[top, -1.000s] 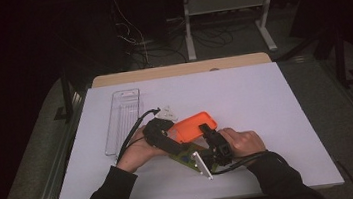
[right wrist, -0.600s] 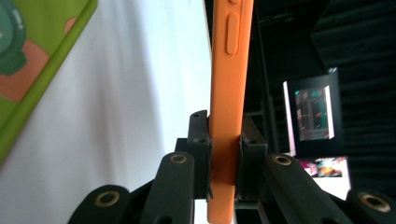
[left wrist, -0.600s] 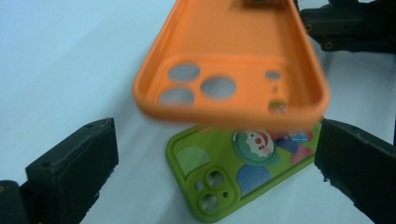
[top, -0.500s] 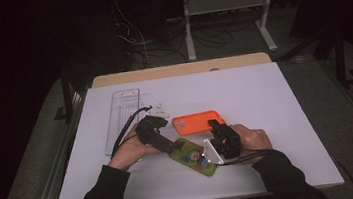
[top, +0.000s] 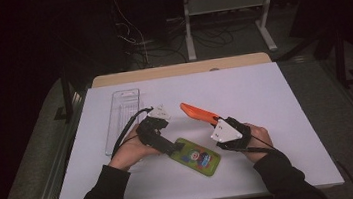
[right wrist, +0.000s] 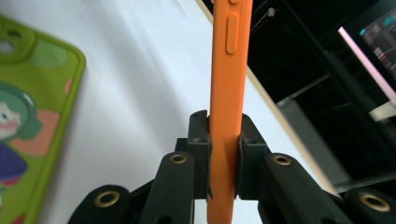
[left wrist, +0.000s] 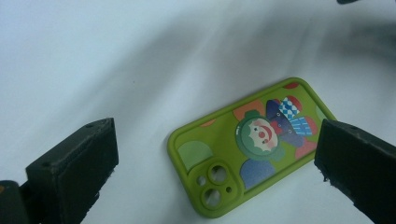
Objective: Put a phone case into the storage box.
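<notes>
on the white table [top: 275,98], just toward the person from its middle: a green phone case [top: 198,156], lying flat, camera cut-outs up, printed with a clown face in a green ruff; no brand or readable writing on it. just left of the case, the left gripper [top: 162,142], jaws spread wide with nothing between the pads, having just been opening; seen along those jaws, the green phone case [left wrist: 252,144] down on the table between and beyond them. right of the case and raised off the table, the right gripper [top: 224,129], clamped on an orange phone case [top: 200,112] held edgewise, side buttons showing [right wrist: 232,32]. well left of the green case, a clear tray [top: 122,116], perhaps ribbed, hard to tell.
</notes>
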`<control>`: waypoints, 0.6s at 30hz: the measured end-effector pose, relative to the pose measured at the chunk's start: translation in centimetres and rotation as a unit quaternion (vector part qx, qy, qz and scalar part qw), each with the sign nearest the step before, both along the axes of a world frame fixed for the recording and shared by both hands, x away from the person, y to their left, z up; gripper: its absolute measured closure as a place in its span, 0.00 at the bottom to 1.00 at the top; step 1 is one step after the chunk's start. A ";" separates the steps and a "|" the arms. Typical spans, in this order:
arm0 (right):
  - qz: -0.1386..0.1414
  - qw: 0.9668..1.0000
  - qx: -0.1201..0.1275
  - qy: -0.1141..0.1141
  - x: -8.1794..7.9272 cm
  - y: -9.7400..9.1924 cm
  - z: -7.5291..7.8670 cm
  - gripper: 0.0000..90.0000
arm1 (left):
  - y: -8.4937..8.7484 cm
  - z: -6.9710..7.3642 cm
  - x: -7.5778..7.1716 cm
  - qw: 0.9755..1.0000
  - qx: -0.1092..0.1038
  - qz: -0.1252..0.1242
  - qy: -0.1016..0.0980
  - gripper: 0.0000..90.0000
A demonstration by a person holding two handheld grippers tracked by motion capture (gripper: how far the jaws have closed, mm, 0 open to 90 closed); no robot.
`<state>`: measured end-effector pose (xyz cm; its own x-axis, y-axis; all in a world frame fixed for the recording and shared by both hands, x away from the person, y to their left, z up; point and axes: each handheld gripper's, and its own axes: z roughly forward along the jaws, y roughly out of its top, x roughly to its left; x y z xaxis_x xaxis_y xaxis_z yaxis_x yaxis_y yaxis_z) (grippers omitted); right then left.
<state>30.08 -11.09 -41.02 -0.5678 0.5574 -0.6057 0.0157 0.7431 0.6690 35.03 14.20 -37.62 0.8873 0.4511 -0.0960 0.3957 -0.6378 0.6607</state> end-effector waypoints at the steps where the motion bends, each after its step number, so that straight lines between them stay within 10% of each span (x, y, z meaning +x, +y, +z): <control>1: -0.003 1.000 0.011 0.008 0.1 -0.2 0.1 0.86 | 0.0 0.0 0.0 1.000 0.004 -0.003 0.000 0.00; 9: -0.016 0.991 0.105 0.084 0.8 -0.9 0.3 0.86 | -0.1 -0.1 0.0 1.000 0.007 0.000 0.001 0.00; 18: -0.024 0.969 0.186 0.159 1.6 -1.7 0.4 0.87 | 0.0 -0.2 0.1 1.000 0.003 0.007 0.001 0.00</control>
<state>31.69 -12.81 -40.61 -0.6610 0.7338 -0.1566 0.2932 0.4447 0.8463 35.10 14.21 -37.77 0.8808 0.4638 -0.0956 0.4060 -0.6359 0.6563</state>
